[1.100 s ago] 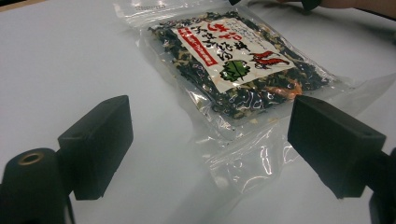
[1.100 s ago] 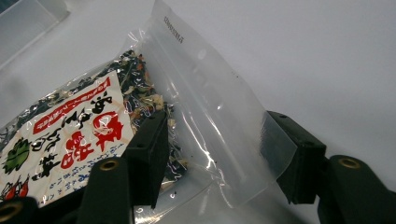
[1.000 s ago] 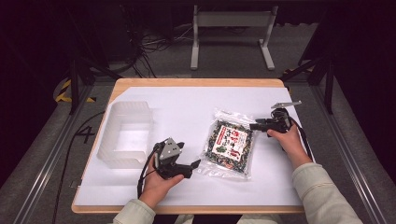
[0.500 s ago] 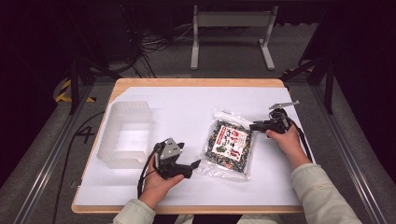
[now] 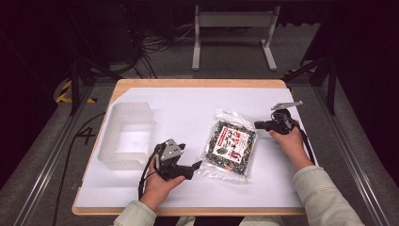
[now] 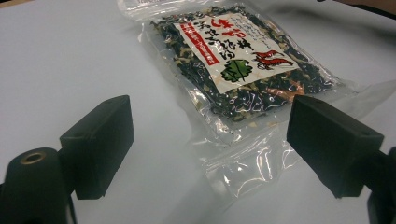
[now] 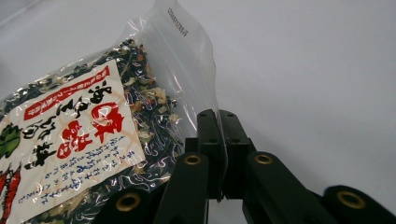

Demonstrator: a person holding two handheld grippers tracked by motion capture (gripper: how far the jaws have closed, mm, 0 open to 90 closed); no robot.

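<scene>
We see the right tongs (image 7: 219, 154), having just closed, pinching the clear edge of the dried-seaweed packet (image 5: 230, 145) (it lies flat on the white tabletop (image 5: 188, 108)). The left tongs (image 6: 205, 149) gape released at its near corner.

"4" on floor (image 5: 86, 135) beside table

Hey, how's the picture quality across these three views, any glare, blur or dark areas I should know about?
High view: white table sheet brightly lit, surroundings nearly black, translucent plastic tub washed out. Left gripper view: clear plastic bag of dark dried flakes with a white printed label is sharp with glints on its film, black jaws slightly soft. Right gripper view: bag's label reads clearly, near jaws blurred, pinching the bag's clear edge.
</scene>
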